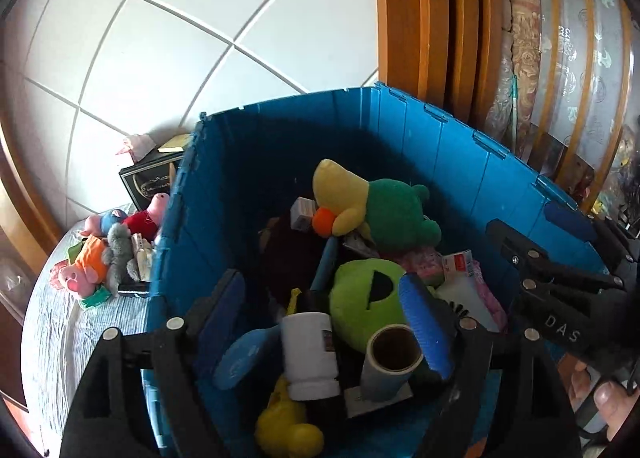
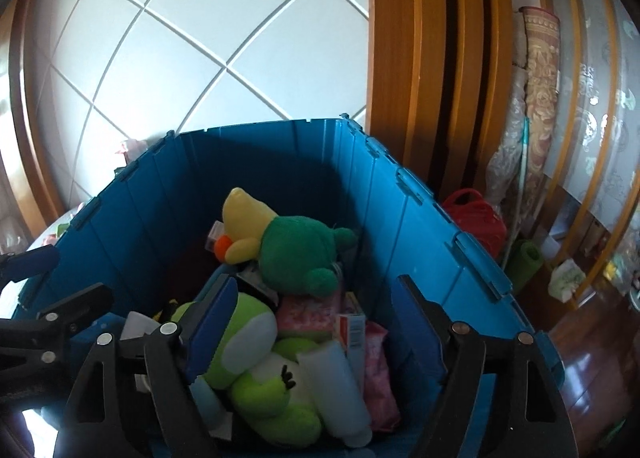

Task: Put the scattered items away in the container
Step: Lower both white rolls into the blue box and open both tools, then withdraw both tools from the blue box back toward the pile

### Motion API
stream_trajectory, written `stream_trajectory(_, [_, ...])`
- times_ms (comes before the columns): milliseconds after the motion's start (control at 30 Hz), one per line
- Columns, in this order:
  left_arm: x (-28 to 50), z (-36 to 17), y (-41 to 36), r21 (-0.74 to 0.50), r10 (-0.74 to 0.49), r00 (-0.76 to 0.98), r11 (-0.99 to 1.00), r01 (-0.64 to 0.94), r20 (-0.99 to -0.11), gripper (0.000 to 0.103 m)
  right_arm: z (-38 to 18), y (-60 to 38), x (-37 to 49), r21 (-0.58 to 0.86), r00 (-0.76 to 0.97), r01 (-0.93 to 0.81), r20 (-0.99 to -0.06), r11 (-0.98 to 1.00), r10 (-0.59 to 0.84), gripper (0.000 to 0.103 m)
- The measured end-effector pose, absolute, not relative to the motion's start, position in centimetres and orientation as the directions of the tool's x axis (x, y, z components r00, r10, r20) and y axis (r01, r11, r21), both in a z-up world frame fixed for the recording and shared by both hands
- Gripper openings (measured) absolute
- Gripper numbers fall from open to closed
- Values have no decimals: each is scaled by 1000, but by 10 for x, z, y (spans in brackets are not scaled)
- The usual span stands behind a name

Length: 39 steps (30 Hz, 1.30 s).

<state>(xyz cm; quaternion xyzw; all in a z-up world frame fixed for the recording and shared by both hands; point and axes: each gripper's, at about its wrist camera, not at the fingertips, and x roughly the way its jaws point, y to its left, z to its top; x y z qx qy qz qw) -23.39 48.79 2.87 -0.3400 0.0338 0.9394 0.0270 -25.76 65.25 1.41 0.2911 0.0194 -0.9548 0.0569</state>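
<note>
Both grippers hang over the bin (image 1: pixel 460 162), jaws spread and empty: left gripper (image 1: pixel 332 322) above the bottle (image 1: pixel 310 354) and tube (image 1: pixel 394 358), right gripper (image 2: pixel 316 318) above the green plush (image 2: pixel 256 370). Lift clear, then swing toward the toys (image 1: pixel 104 258) at nine o'clock.

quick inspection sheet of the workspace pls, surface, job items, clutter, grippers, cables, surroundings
surface: striped cloth under the blue crate.
job's things: crate holds green and yellow plush, lime plush, white bottle, cardboard tube, pink packet. Small plush toys lie outside, left of the crate.
clutter: dark box behind those toys.
grippers: left gripper and right gripper open over the crate, nothing held.
cables: nothing seen.
surroundings: white panelled wall, wooden frame, rolled rug, red basket.
</note>
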Motion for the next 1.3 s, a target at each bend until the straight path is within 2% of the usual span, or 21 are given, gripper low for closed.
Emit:
stream_trajectory(100, [-226,38,473,48,14,-794,-997,-55,-608,89,21,645,-255,13,-834,124,-541,-992,-111,86])
stream_trajectory(233, [-214,57,442,23,17,-830,-999,-36,-557,90,41,618,-243,12,-860,155,-491,-988,-141,103])
stream_trajectory(267, [-211,61,432,18,19,-839,-999,-34,-543,92,47,610,-240,11,-867,163,-476,-987,-149,103])
stream_trajectory(300, [-209,65,422,14,19,-847,-999,-32,-531,101,53,601,-236,11,-874,171,-460,-985,-157,103])
stream_trajectory(333, [-206,69,410,11,16,-857,-1000,-26,-515,103,61,590,-231,13,-881,182,-441,-983,-169,103])
stream_trajectory(500, [-202,74,332,-11,3,-883,-1000,3,-470,103,89,522,-209,13,-905,236,-362,-972,-225,103])
stream_trajectory(733, [-234,47,162,22,-66,-858,-998,64,-509,103,97,360,-200,20,-895,320,-322,-947,-309,103])
stream_trajectory(800, [-251,34,113,44,-92,-834,-996,81,-544,103,92,316,-211,49,-878,344,-338,-938,-340,103])
stream_trajectory(900, [-281,16,40,26,-96,-787,-995,101,-610,103,75,254,-244,65,-837,359,-419,-931,-352,103])
stream_trajectory(1133, [-345,-27,-81,-32,-106,-718,-984,176,-688,103,10,178,-355,70,-717,288,-645,-955,-264,103])
stream_trajectory(1300, [-407,-53,-139,-60,-118,-684,-971,232,-720,103,-28,152,-438,36,-683,284,-694,-958,-229,103])
